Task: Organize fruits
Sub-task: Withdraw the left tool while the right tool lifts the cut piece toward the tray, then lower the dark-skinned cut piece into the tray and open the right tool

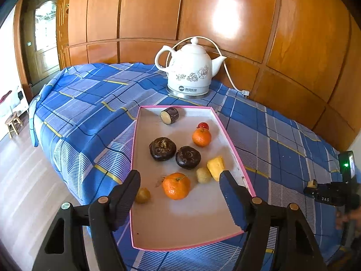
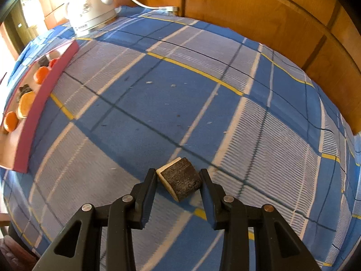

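Right gripper (image 2: 178, 172): narrowed onto cane piece (image 2: 181, 181), both pads pressing its sides, bark up, pale cut face toward the left pad. Hangs out over bare cloth (image 2: 203, 103), well apart from tray (image 2: 45, 85); cannot tell whether the piece is lifted or touching cloth. Left gripper (image 1: 179, 175): roughly half open, nothing between the pads, hovers above the near end of tray with near orange (image 1: 176, 186) below the gap, untouched. Already inside tray: second cane piece (image 1: 169, 115) at the far end, red fruit (image 1: 203, 126) just behind far orange (image 1: 201, 137), two dark chestnuts (image 1: 162, 149) side by side mid-tray, yellow chunk (image 1: 216, 166) touching a pale peeled bit (image 1: 203, 175), small yellowish fruit (image 1: 142, 195) by the left rim. Looks mostly done: nearly everything gathered, no other loose fruit visible on the cloth in either view. Left to do, as a judgement: carry the held piece across to tray and drop it in, probably into the free near part. Contents scattered rather than grouped, so possibly some sorting by kind to follow; task wording too loose to say. Kettle (image 1: 191, 72) behind tray, no part in this. Risk: round bark slipping or rolling in a sideways pinch.
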Motion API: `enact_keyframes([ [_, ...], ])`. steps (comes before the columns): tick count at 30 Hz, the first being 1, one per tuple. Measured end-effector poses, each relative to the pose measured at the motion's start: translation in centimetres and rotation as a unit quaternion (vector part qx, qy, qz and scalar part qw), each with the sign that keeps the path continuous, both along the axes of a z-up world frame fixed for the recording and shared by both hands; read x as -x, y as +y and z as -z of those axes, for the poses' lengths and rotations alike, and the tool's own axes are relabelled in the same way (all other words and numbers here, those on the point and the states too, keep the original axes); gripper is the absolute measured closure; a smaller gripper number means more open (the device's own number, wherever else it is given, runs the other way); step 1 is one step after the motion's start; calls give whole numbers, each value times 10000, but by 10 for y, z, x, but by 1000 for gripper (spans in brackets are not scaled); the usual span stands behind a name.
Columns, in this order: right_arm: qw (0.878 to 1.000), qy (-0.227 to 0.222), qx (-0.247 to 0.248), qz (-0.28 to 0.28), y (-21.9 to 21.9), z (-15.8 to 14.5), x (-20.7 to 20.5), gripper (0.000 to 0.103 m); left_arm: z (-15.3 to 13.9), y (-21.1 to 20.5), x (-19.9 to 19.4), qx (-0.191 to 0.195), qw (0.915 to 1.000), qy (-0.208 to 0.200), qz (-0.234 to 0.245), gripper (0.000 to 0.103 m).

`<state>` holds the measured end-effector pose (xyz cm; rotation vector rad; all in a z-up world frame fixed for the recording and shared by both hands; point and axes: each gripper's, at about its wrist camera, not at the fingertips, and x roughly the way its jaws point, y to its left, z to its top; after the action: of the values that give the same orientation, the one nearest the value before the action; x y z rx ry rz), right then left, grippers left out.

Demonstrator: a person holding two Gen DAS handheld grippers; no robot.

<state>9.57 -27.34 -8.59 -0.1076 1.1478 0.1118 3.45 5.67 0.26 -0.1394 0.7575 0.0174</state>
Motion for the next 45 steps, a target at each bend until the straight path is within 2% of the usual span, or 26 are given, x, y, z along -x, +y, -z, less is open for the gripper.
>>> enact_keyframes([
  [7,9962,-326,-523,-619,50,-29,11,65,3,8,2,34,9999,15,-97,29],
  [13,9860,-513,-998,-1234,102,-52,19,65,5,13,3,46,9999,14,-154,29],
  [21,9720,-447,-1412,-1825,162,-63,21,65,6,24,3,90,9995,16,-308,29],
  [26,9670,-356,-1414,-2089,192,-60,17,65,8,35,4,90,9988,28,-474,29],
  [32,9639,9,-1277,-2338,224,-39,4,64,11,43,3,114,9983,57,-561,29],
  [41,9710,79,-838,-2237,240,-8,-21,64,14,44,1,106,9983,113,-559,29],
  [43,9707,82,-886,-2232,240,-8,-23,63,15,44,0,112,9982,124,-568,29],
  [45,9707,15,-905,-2228,237,-10,-22,56,16,44,-1,116,9982,136,-576,29],
])
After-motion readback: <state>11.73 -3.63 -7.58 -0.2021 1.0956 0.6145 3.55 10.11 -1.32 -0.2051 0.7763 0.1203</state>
